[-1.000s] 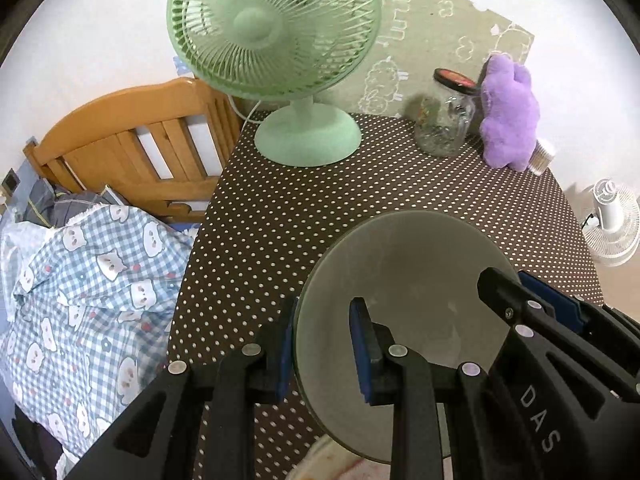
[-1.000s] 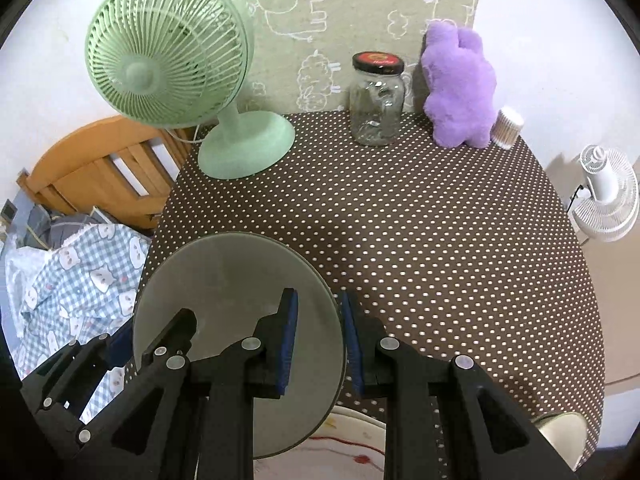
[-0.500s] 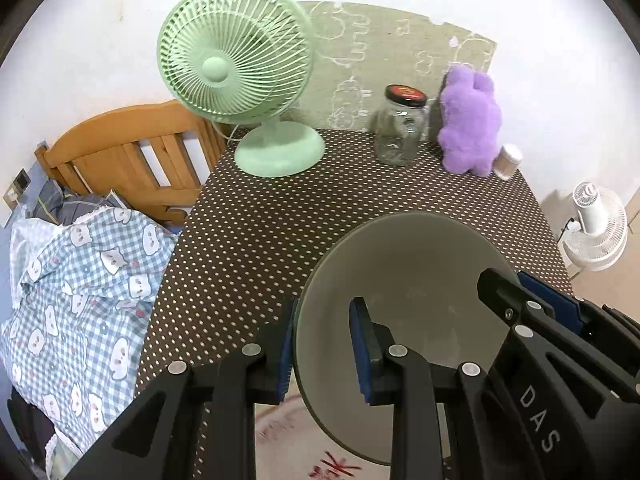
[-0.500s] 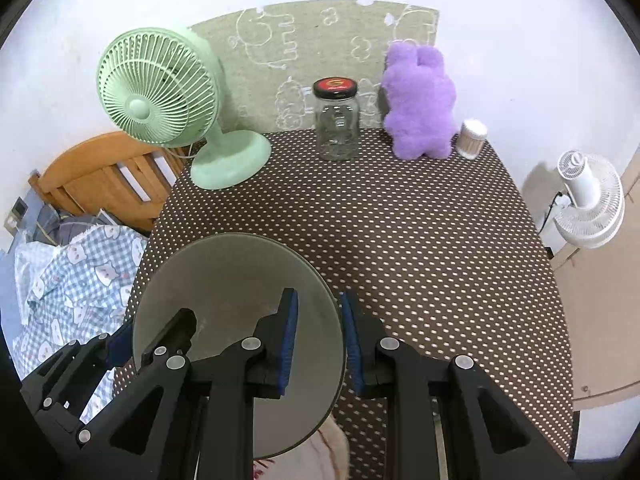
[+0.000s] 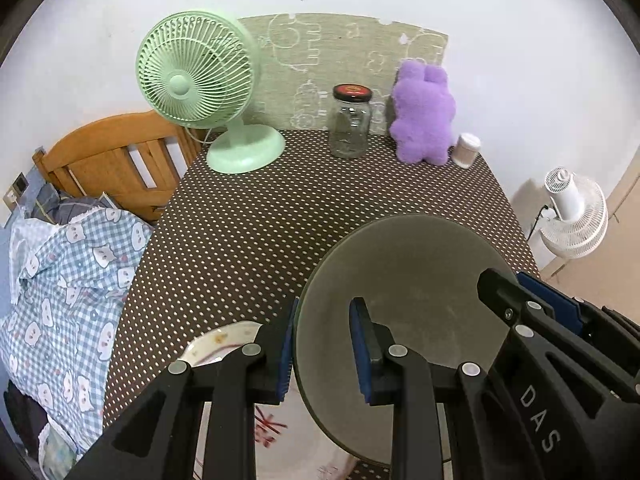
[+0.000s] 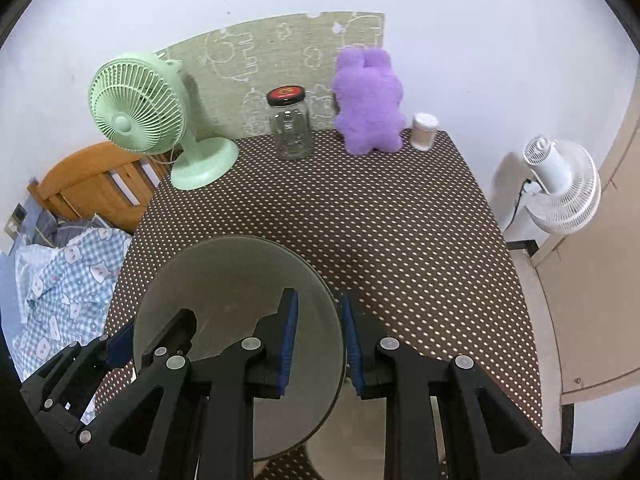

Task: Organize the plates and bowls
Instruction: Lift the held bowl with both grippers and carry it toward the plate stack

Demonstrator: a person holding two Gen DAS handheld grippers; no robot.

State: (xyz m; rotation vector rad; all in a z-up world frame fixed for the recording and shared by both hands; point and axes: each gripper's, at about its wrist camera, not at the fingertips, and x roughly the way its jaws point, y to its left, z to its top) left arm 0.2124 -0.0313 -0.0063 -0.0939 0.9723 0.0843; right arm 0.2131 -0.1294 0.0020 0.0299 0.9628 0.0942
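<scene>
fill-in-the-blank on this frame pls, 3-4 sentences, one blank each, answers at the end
1. The grey plate is clamped at opposite edges by ____ claws, the left claw and the right claw.
2. The glass jar has a ____ lid.
3. Between the jar and the small white-capped container sits a ____ plush toy.
4. The green fan stands on a brown tablecloth with white ____.

Answers: two; red; purple; dots
</scene>
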